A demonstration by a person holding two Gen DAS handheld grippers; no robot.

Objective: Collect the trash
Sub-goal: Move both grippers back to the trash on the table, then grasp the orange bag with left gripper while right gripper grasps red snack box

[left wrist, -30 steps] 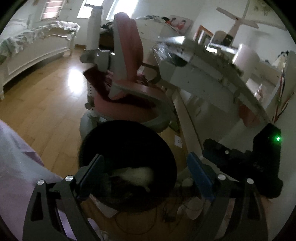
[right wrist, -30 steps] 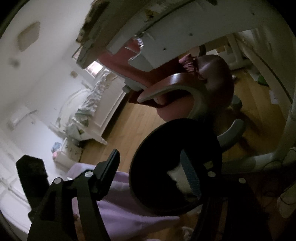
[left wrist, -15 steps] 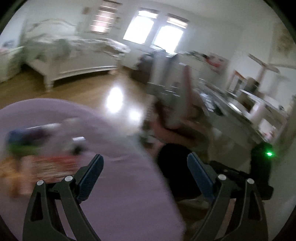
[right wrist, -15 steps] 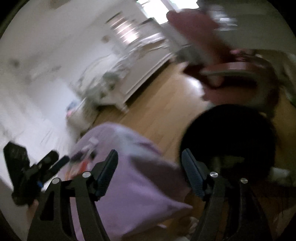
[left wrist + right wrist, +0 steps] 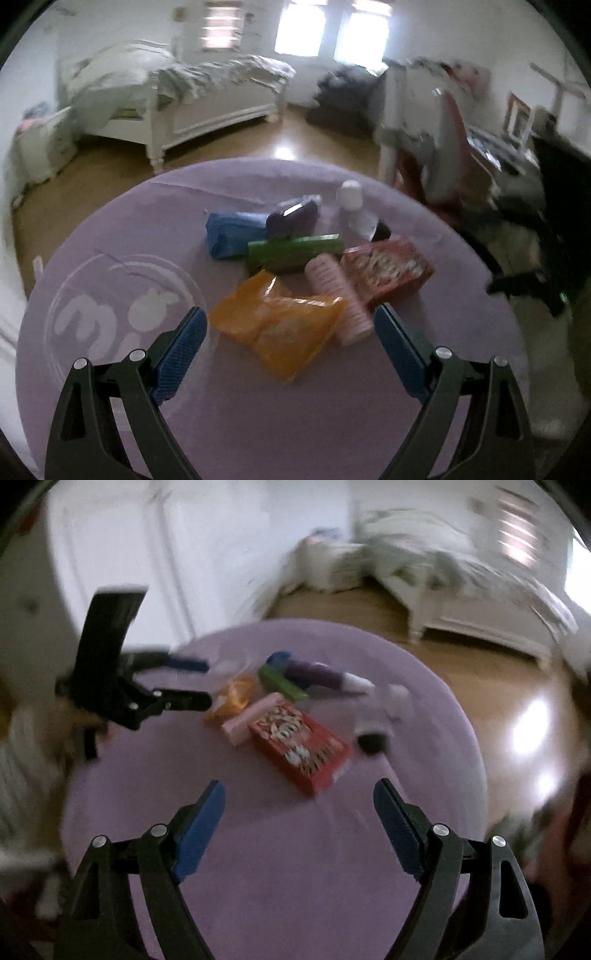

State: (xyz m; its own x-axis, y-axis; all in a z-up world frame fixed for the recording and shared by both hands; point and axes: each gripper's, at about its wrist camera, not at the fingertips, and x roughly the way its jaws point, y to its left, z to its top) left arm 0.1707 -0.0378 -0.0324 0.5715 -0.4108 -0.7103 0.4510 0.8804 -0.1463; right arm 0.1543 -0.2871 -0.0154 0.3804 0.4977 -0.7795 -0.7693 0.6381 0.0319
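Purple round table [image 5: 110, 229], clustered wrappers, orange bag [image 5: 280, 325], both tongs gaping.

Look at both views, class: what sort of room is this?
Most likely a bedroom: a white bed with rumpled bedding stands on a wooden floor beneath bright windows. Up close, a round purple table holds scattered wrappers and boxes.

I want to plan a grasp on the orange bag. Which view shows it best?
The left wrist view: the orange bag lies large and whole just ahead of the open left gripper. The right wrist view shows it small, blurred and farther off.
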